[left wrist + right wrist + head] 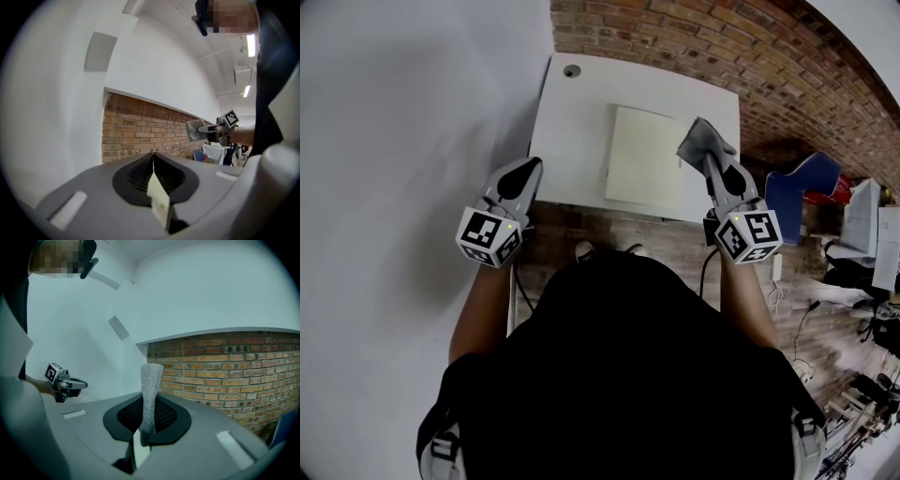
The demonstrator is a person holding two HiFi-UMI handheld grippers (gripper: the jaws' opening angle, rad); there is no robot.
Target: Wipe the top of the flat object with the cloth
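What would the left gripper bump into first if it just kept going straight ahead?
Probably the brick wall. The left gripper, jaws shut and empty, points at it with nothing visible in between, though depth is hard to judge.

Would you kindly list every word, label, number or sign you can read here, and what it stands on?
No words or numbers can be read anywhere.
The left tool and right tool carry only black-and-white square markers, no letters.
The flat object and the cloth show no print.
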